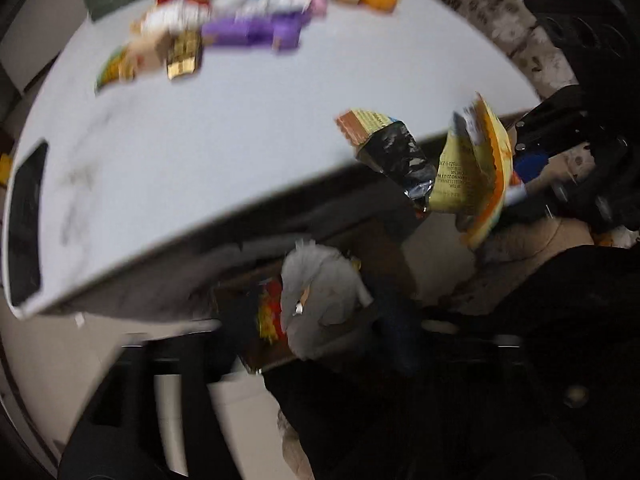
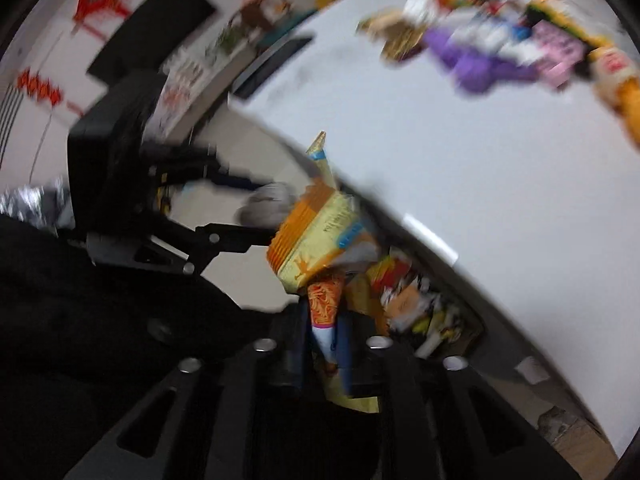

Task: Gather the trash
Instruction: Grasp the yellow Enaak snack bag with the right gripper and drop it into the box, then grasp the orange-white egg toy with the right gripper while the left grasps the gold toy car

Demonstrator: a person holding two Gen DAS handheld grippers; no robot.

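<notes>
Dangling between the part-spread right hand-held gripper (image 2: 328, 344) fingers, yellow wrapper (image 2: 320, 240), left hand-held gripper (image 1: 320, 320) spread, grey wad (image 1: 320, 300) between.

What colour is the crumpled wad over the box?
Grey wad, clearest in the left wrist view.

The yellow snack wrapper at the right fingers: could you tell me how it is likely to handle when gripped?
The yellow snack wrapper is creased and folded over, so it is probably floppy and thin. It looks empty, hence likely very light. Its glossy film may slip between the right gripper's fingers.
</notes>
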